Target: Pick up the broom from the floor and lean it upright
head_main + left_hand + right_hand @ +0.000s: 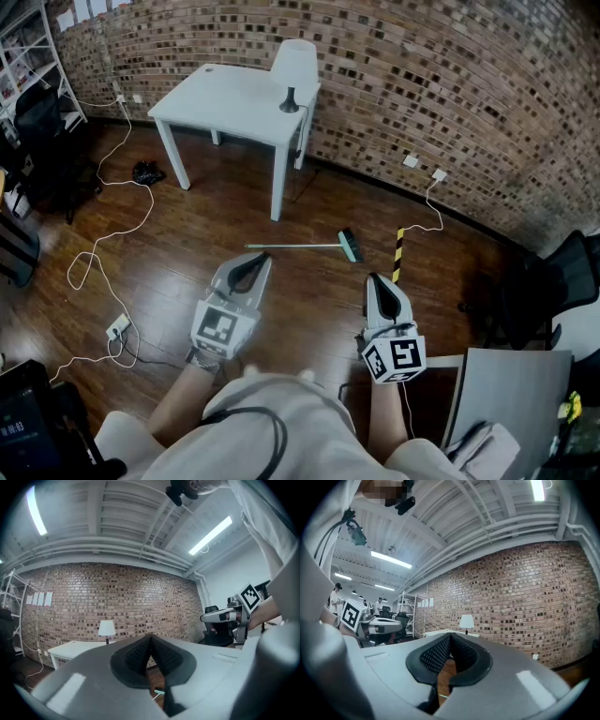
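A brick wall (pixel 450 84) stood behind the white table (pixel 230 98). The broom (pixel 305 246) lay flat on the wooden floor (pixel 234 291) in front of the table. The left gripper (pixel 255 260) and right gripper (pixel 375 279) hovered apart from it, with jaws pressed together and empty.

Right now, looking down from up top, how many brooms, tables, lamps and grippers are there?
broom: 1
table: 1
lamp: 1
grippers, the left gripper and the right gripper: 2
Total: 5
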